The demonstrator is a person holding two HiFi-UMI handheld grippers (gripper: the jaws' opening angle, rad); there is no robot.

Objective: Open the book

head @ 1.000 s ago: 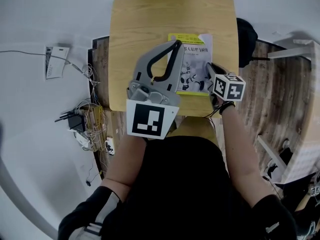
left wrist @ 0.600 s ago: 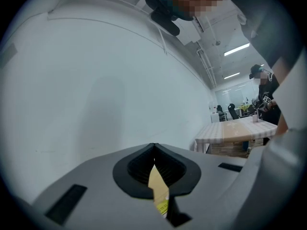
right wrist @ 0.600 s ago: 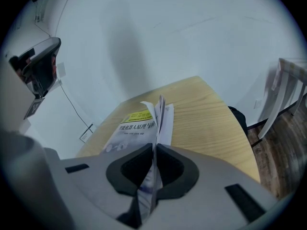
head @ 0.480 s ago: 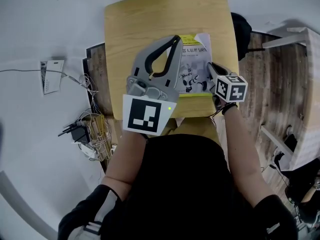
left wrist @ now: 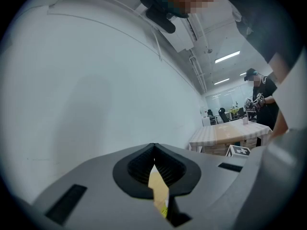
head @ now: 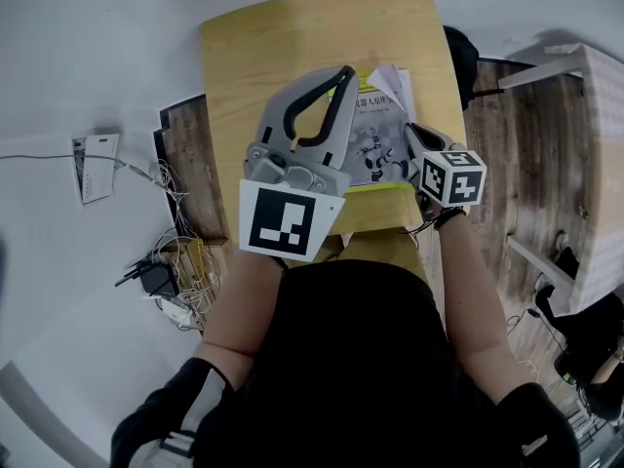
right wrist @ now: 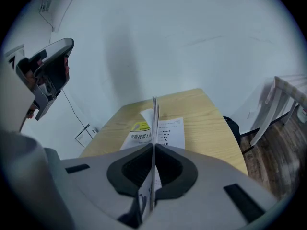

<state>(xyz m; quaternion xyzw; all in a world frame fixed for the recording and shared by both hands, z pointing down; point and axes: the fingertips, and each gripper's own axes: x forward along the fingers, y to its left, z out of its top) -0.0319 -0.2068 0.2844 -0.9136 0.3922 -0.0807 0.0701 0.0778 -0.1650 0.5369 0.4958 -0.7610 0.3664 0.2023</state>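
Book with Chinese-printed cover

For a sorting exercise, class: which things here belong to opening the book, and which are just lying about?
In the job: book, gripped by the right gripper; left gripper; table.
Lying about: cables on the floor; white sheet; black object beside the table.

The table is light wood. A book lies on its near right part, cover raised.
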